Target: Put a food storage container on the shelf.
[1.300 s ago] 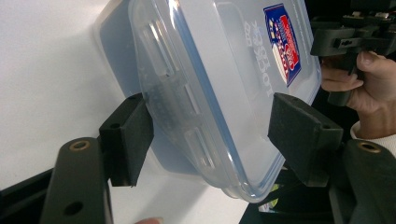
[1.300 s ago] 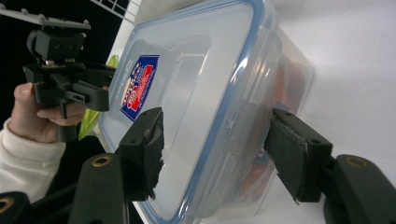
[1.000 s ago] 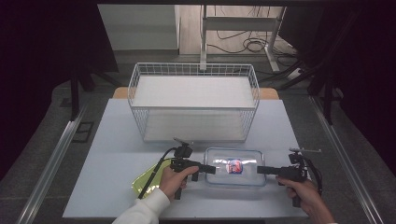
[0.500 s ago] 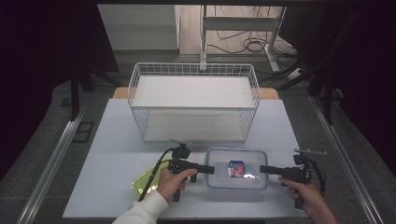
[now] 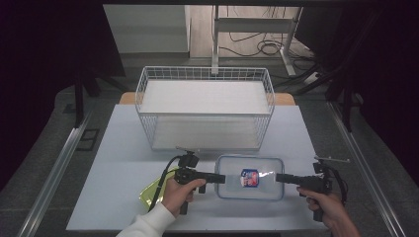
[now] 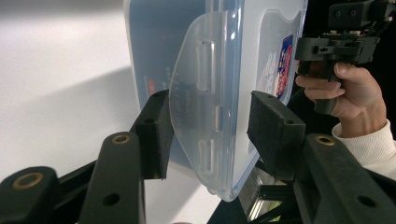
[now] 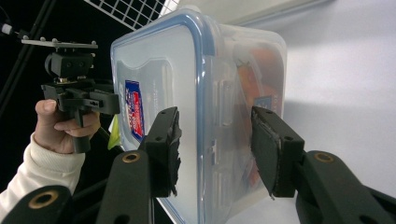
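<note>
Clear plastic container with a blue-rimmed lid lies on the pale table, near your edge and just in front of the white wire basket. You hold it from both short ends. Your left gripper has its jaws around the left locking flap; they have just been closing, one pad is touching the flap and the other pad looks a little apart from it. Your right gripper has its jaws around the right end of the container, also just closing, and both pads seem to press on the lid and the base. A yellow-green packet lies beside your left hand.
</note>
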Tool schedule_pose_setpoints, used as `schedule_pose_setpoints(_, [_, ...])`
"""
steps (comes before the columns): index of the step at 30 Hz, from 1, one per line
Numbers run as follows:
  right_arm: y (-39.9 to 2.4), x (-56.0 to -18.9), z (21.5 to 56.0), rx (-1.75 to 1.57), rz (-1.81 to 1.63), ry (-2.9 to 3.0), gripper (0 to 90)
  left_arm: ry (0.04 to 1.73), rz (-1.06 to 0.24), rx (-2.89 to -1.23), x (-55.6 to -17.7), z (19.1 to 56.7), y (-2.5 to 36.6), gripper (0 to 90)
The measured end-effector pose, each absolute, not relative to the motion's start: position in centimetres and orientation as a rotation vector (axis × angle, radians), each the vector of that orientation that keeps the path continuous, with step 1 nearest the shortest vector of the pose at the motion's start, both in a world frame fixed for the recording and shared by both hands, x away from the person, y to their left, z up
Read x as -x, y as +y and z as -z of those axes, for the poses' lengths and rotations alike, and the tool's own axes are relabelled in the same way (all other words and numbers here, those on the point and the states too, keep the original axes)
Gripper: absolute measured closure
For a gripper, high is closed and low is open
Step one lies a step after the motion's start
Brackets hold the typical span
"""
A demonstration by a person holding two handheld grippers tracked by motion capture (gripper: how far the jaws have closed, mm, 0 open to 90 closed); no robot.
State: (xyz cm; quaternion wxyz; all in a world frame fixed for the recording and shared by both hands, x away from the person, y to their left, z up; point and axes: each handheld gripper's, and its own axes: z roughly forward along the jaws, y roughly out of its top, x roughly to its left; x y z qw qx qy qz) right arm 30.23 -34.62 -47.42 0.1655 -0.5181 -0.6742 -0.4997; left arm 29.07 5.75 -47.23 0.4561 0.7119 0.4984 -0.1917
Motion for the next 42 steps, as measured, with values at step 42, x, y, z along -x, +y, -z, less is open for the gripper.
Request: schedule_pose_setpoints(42, [-28.4,-32.3,39.4,1.316,1.53,-1.997,53.8,1.198,0.327,-1.716,-28.3,38.7,12.1,51.7])
